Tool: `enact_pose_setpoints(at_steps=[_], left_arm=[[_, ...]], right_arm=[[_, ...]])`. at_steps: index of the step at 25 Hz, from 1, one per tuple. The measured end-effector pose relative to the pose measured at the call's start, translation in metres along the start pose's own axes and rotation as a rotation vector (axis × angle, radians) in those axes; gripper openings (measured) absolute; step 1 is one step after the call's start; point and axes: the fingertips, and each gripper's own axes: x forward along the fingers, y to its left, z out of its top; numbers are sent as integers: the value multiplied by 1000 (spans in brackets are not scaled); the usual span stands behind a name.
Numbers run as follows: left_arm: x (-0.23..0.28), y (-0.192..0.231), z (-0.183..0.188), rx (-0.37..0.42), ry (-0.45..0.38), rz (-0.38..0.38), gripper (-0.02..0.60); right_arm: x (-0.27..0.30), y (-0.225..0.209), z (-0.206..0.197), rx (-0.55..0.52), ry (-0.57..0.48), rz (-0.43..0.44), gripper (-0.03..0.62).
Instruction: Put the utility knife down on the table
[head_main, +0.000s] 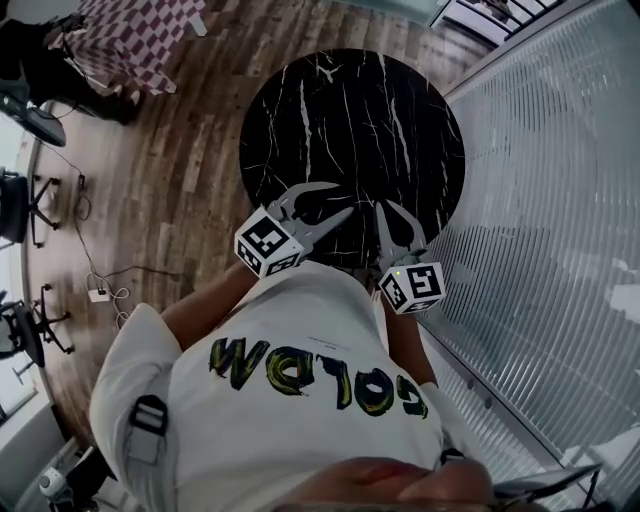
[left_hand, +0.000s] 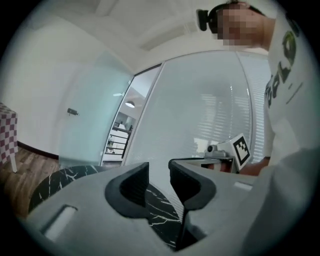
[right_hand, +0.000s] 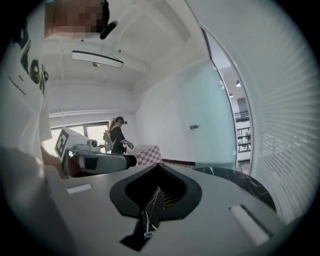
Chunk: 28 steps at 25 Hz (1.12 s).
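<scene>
I see no utility knife in any view. The round black marble table (head_main: 350, 110) has a bare top. Both grippers are held close to the person's chest, above the table's near edge. My left gripper (head_main: 345, 198) stands open; in the left gripper view its dark pads (left_hand: 135, 185) have a clear gap with nothing between them, and the table (left_hand: 65, 175) shows below. My right gripper (head_main: 388, 212) has its tips together; in the right gripper view the jaws meet at the front (right_hand: 159, 166) and hold nothing. The other gripper's marker cube (left_hand: 240, 147) shows at the right.
A glass wall with blinds (head_main: 560, 200) runs along the table's right side. A table with a checked cloth (head_main: 140, 40) stands at the far left on the wooden floor. Office chairs (head_main: 20, 200) and cables (head_main: 100, 293) lie left. Another person (right_hand: 119, 135) stands far off.
</scene>
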Motion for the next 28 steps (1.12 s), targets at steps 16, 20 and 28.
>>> enact_pose_setpoints(at_steps=[16,20,28], left_arm=[[-28,-62,100,229,-169,-1,2],[-28,-58,101,192,-187,21,3],[-24,-53,99,154,-181,43,2]], right_arm=[[-39,69,104,-189,-165,55,1],[-39,72,106,-194,-167,47,0],[-39,67,104,-211,-177,45,0]])
